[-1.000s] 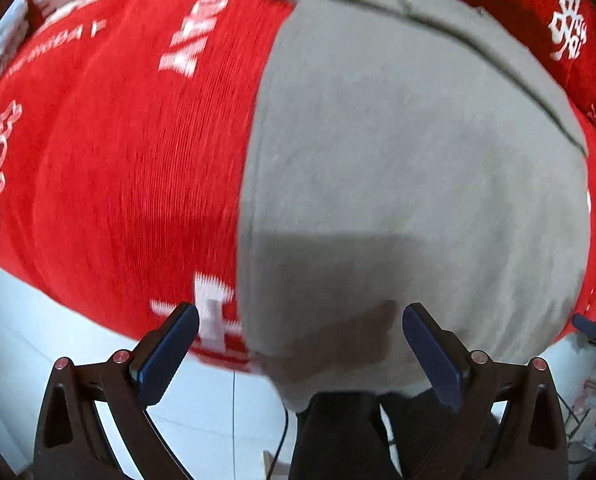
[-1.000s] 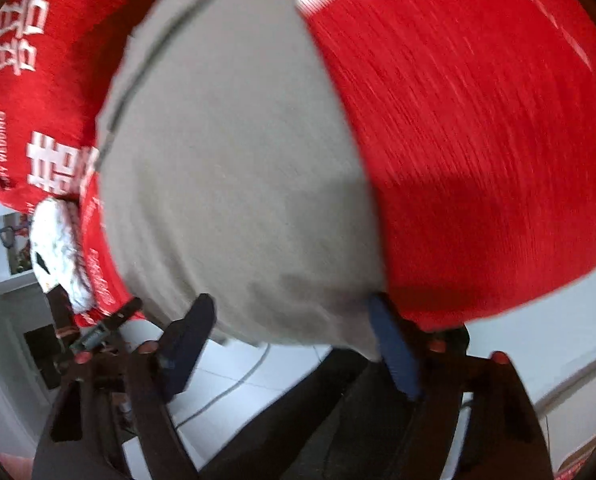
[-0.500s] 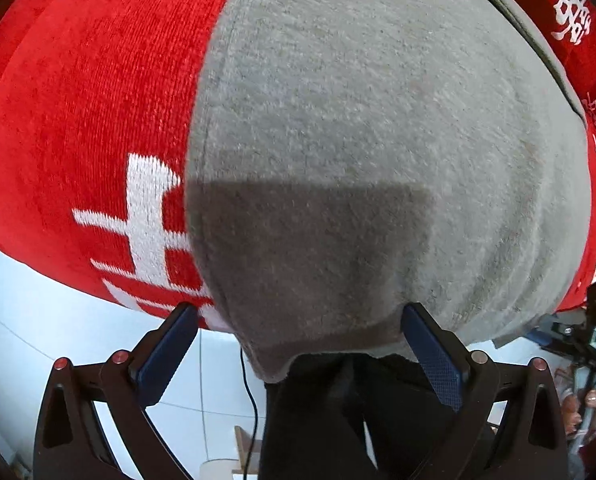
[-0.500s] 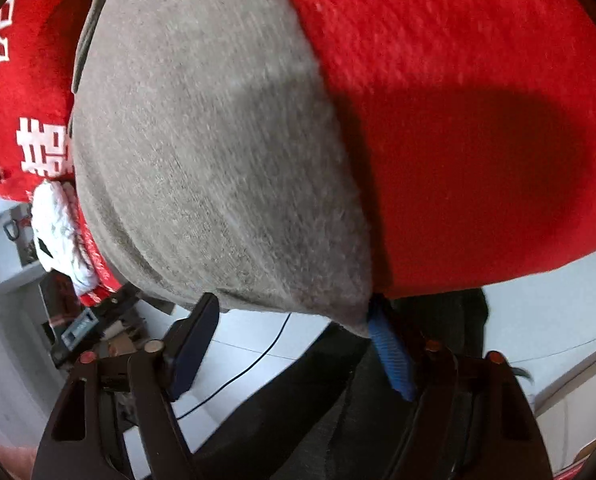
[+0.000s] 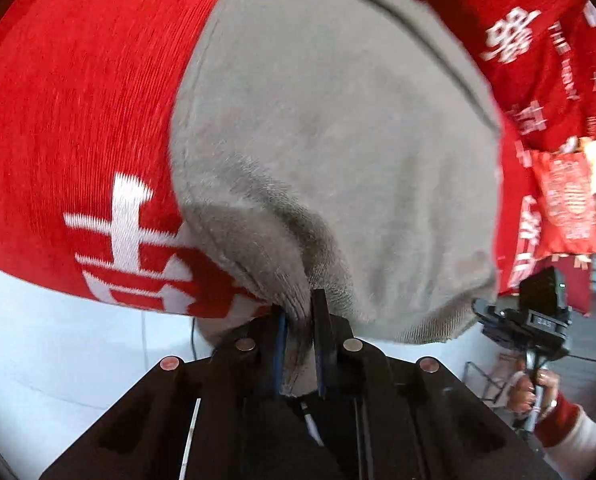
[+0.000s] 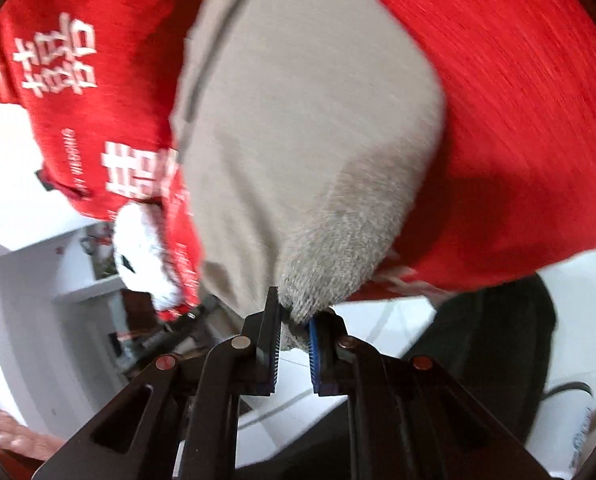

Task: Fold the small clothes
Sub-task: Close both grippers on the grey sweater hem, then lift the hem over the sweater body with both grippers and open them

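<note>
Both tongs, left (image 5: pixel 298 340) & right (image 6: pixel 294 340), clamped on near corners of the grey cloth (image 5: pixel 338 128) spread ahead over the red blanket (image 5: pixel 78 120) — fold starting, prob needs lifting both corners fwd evenly

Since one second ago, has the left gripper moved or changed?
Yes. The left gripper, open before, has shut on the near edge of the grey cloth, which lies on the red blanket.

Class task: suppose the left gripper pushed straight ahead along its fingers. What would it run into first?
The grey garment: the left gripper is already shut on its near edge, so it would bunch that cloth at once. The red cloth beneath probably comes next; depth is unclear.
</note>
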Available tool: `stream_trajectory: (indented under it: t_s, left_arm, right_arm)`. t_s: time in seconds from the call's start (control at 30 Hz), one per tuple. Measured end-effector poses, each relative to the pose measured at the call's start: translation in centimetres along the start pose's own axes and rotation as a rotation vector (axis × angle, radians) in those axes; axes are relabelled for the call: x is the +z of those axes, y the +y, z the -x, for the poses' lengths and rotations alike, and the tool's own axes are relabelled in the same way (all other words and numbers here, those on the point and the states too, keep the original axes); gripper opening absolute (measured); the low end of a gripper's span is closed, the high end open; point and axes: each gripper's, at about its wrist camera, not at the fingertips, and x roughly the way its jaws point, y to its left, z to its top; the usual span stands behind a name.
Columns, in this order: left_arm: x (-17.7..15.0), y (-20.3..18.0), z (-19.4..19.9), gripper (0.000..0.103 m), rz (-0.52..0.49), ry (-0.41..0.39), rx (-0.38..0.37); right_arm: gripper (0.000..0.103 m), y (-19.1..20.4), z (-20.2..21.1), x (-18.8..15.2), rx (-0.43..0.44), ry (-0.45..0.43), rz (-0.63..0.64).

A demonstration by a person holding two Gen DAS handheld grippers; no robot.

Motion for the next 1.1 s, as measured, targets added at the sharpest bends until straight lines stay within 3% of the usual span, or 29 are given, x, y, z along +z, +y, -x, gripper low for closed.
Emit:
stream_trajectory:
  t_s: [0.23,0.47,0.83,1.1]
  left_arm:
    - [4.2,-0.6,4.9,0.009,-0.023,-0.096,-0.117]
    - [10.6,-1.9,9.0,0.009,-0.018,-0.222,-0.182]
    - [23.4,-5.7,11.5,0.009,-0.020,-0.373,-0.179]
    - [32.2,-6.7,7.9,0.009,-0.011,-0.372,-0.082]
  right_arm:
    - [0.013,5.2,1.6,2.5,0.155,-0.103,0.045]
    - [0.013,9.5,3.9,8.7,0.258,-0.163,0.095]
    - [0.013,16.7,4.7,20.6,0.274,-0.176,0.174]
    - [0.013,14.8,1.2,29.9,0.225,-0.176,0.068]
